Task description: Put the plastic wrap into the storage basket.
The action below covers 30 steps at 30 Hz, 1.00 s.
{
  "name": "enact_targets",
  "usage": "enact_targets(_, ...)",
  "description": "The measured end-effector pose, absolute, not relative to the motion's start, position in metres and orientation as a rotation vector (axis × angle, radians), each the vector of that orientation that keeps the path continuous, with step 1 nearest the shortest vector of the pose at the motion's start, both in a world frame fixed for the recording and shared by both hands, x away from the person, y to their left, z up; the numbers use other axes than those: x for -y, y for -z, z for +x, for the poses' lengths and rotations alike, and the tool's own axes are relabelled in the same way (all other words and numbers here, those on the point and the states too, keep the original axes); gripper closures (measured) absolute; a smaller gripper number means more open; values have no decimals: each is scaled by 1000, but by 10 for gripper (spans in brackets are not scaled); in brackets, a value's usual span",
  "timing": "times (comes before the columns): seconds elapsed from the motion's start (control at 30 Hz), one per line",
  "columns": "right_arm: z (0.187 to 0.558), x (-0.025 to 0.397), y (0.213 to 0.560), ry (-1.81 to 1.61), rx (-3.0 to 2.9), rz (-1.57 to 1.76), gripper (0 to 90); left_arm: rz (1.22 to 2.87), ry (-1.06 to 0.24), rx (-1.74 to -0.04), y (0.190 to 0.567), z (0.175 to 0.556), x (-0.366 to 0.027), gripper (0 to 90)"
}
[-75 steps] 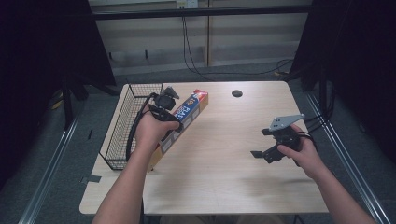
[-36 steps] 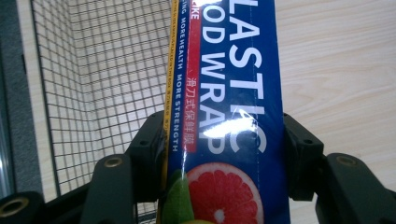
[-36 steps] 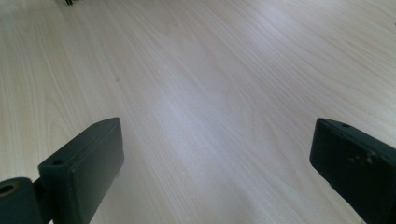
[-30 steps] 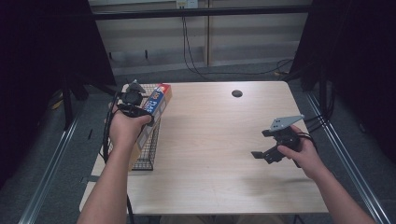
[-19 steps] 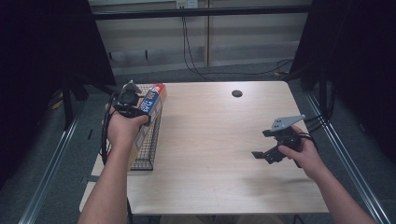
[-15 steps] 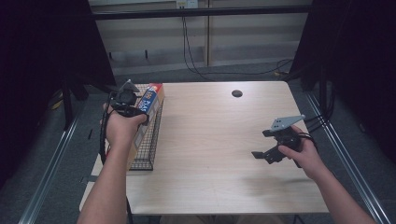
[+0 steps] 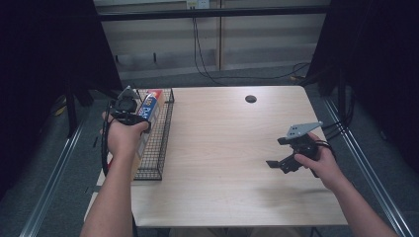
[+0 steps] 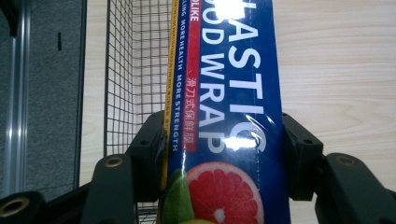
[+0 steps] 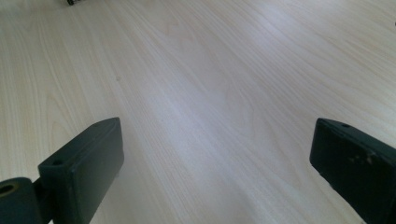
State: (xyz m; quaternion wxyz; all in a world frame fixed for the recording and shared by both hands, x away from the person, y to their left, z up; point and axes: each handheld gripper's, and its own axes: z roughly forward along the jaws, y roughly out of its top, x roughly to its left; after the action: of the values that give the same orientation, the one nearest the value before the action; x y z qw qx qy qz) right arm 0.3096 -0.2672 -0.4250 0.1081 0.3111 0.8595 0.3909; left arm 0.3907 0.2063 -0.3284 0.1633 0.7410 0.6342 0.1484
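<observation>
Snagging on the wire basket [image 7: 159, 143] rim is risked if the plastic wrap box [image 8: 229, 112], pinched between the left gripper [image 8: 223, 154] jaws, is released tilted, while the right gripper [image 9: 215, 172] is held spread.

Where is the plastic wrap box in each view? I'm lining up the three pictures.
High view: plastic wrap box at upper left, over the wire basket, in the left gripper.
Left gripper view: centre, running top to bottom, clamped between the jaws.
Right gripper view: not in it.
Shared landmark: the pale wooden table.
</observation>
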Motion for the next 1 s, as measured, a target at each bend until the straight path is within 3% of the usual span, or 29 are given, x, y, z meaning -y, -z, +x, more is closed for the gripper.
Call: enact_targets(1.0, 313, 270, 430, -1127, -2540, 915, 25, 2041, -406, -1913, 359, 402, -226, 440)
